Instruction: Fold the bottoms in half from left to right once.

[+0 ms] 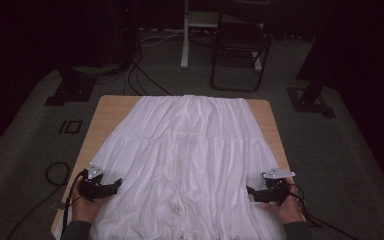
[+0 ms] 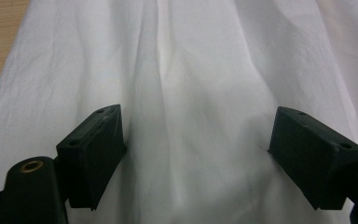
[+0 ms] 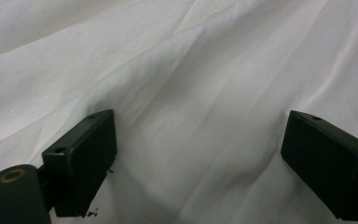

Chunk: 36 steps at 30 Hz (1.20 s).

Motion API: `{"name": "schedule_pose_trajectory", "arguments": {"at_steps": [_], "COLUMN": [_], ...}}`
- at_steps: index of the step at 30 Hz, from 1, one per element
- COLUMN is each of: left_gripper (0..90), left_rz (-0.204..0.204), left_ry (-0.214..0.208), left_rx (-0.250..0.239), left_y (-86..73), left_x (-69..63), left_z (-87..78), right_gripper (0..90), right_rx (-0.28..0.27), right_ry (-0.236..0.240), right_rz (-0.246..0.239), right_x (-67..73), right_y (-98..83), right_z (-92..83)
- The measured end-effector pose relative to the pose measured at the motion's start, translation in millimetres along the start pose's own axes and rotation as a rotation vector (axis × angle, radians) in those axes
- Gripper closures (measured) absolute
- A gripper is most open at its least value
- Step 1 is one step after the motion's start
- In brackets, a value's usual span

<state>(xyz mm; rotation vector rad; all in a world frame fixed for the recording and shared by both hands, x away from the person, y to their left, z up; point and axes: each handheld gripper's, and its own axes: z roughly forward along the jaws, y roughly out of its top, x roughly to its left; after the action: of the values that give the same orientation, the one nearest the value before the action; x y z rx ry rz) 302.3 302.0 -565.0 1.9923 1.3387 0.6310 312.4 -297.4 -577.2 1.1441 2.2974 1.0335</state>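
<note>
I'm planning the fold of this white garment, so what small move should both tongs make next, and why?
Probably close both on the cloth. The left tongs and right tongs sit at opposite side edges of the white garment, which lies spread flat on the table. Both gripper views show the jaws wide open with fabric between them, so nothing is gripped yet.
</note>
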Motion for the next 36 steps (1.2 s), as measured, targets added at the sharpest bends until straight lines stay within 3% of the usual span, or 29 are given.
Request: {"name": "schedule_pose_trajectory", "arguments": {"at_steps": [12,16,21,24,27,28,31,33,36], "left_gripper": [19.0,33.4,33.2,30.4,24.5,18.5,16.6,16.1,14.8], "left_rz": [-0.019,-0.031,-0.047,-0.066,-0.083,-0.097,-0.147,-0.198,-0.213], "left_ry": [0.018,0.020,0.009,0.025,0.076,0.106,0.142,0.129,0.144], "left_rx": [-0.008,-0.013,-0.077,-0.087,-0.069,-0.061,-0.055,-0.046,-0.002], "left_y": [1.2,1.4,4.3,2.1,-3.1,-5.7,-12.7,-19.2,-25.9], "left_x": [0.0,0.6,3.1,8.8,17.9,23.1,37.6,48.2,54.5], "left_z": [1.0,-4.2,-20.6,-27.7,-32.1,-34.1,-38.3,-39.5,-35.1], "right_gripper": [9.9,12.1,12.2,12.2,12.3,12.3,12.3,12.3,12.3], "right_rx": [0.001,-0.005,-0.006,-0.006,-0.006,-0.006,-0.006,-0.007,-0.007], "right_ry": [0.010,-0.007,-0.008,-0.010,-0.010,-0.010,-0.010,-0.010,-0.010], "right_rz": [-0.008,0.008,0.008,0.009,0.010,0.010,0.010,0.010,0.010], "right_x": [-0.6,0.3,0.3,0.5,0.5,0.5,0.4,0.4,0.4], "right_y": [0.9,0.7,0.6,0.3,0.3,0.3,0.3,0.3,0.3], "right_z": [0.8,0.4,0.3,0.1,0.0,0.0,0.0,0.0,0.0]}}
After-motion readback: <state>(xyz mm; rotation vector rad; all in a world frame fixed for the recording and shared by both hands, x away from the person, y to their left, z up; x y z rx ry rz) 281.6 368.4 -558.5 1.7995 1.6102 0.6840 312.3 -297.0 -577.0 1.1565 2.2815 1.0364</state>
